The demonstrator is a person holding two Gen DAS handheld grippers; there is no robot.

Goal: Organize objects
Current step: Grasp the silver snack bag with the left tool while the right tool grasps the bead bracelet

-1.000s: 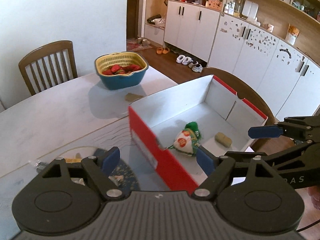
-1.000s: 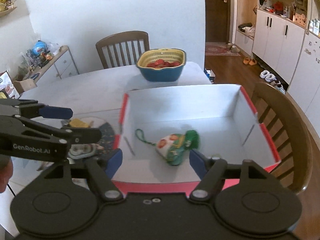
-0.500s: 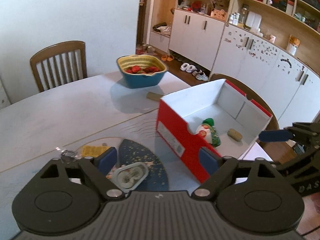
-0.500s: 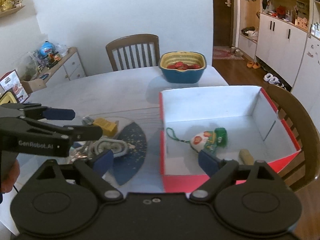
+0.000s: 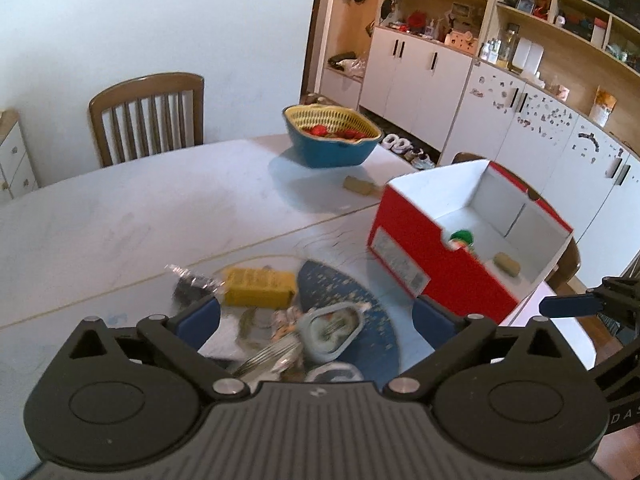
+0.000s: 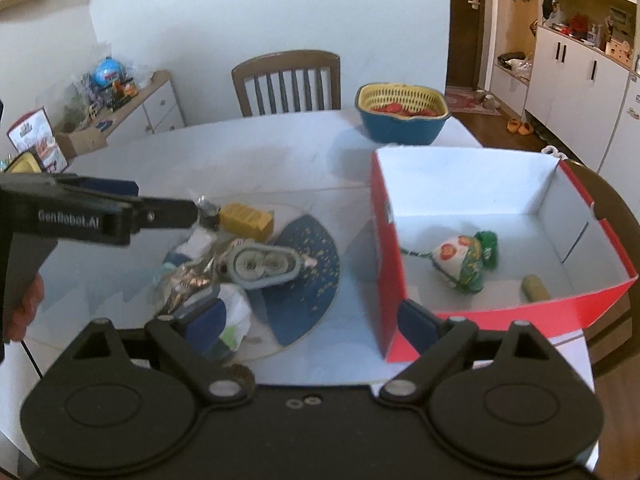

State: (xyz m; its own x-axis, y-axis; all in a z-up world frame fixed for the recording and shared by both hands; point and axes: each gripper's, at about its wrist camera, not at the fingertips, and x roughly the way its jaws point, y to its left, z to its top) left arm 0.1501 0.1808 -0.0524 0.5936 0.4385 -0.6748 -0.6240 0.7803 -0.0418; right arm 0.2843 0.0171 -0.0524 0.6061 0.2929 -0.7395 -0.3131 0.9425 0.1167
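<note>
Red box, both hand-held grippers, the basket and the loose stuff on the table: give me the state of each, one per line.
red box: open-topped, holding a small pouch and a tan roll
left hand-held gripper: jaws opening, nothing between them
right hand-held gripper: open, empty
blue basket: upright, red items inside
yellow box: lying on the table, outside the red box
grey case: lying in the pile

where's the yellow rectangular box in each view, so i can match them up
Left wrist view: the yellow rectangular box lies low and left of centre, just above the gripper's left finger.
Right wrist view: upper left of centre, beside the tip of the other gripper.
Shared landmark: the red cardboard box with white inside, to its right in both.
</note>
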